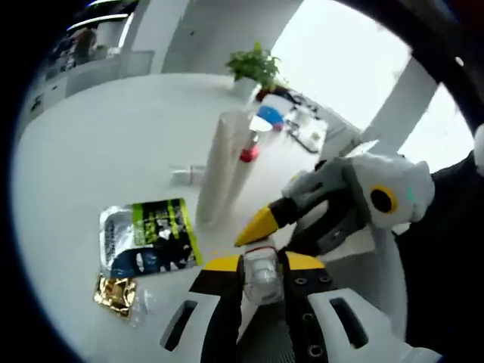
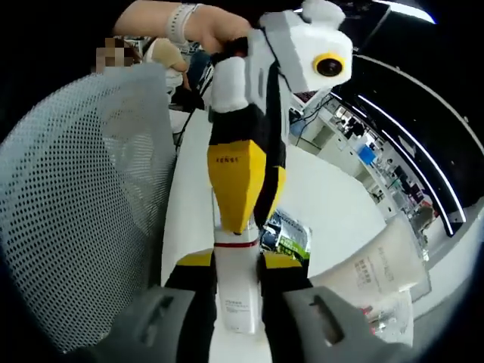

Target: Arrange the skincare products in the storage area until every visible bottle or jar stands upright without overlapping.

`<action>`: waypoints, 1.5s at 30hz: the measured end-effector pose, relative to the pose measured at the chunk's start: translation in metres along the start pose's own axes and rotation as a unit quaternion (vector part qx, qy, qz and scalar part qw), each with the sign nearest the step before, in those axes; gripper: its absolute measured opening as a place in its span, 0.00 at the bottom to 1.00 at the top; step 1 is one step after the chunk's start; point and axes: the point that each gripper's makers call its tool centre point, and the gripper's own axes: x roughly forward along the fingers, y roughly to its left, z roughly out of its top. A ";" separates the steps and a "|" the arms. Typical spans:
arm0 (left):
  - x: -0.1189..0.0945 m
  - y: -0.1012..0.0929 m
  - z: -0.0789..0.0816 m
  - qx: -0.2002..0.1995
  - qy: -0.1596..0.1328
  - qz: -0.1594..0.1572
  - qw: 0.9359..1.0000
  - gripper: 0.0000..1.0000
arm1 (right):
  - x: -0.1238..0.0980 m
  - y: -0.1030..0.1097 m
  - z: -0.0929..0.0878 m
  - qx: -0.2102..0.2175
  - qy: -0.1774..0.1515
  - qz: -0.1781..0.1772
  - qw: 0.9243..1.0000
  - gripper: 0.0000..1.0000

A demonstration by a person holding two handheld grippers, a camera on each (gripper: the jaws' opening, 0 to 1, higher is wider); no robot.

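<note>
Skincare bottle (image 2: 233,291) held between both grippers above the white table (image 1: 113,144).

Right gripper (image 2: 234,302) is closed on its white body; left gripper (image 1: 261,276) is clamped on the clear cap (image 1: 261,274) at 6 o'clock. It is judged light, rigid and slippery, best gripped mid-body. Small grey print cannot be read; the tall tube (image 2: 378,265) at 4 o'clock likewise.

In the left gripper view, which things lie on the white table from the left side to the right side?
Gold foil packet → green and black sachet → tall white tube → bottle with red cap → yellow tip of the other claw.
</note>
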 end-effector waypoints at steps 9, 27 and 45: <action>-0.011 0.019 0.014 0.088 -0.043 0.054 0.994 0.52 | -0.011 -0.005 -0.014 0.064 -0.007 -0.007 0.998 0.21; -0.018 -0.028 0.057 0.134 -0.164 -0.053 0.976 0.29 | -0.047 -0.012 0.032 0.311 -0.222 0.102 0.918 0.21; -0.015 -0.061 0.074 0.129 -0.175 -0.144 0.965 0.19 | -0.066 -0.008 0.054 0.357 -0.272 0.145 0.882 0.23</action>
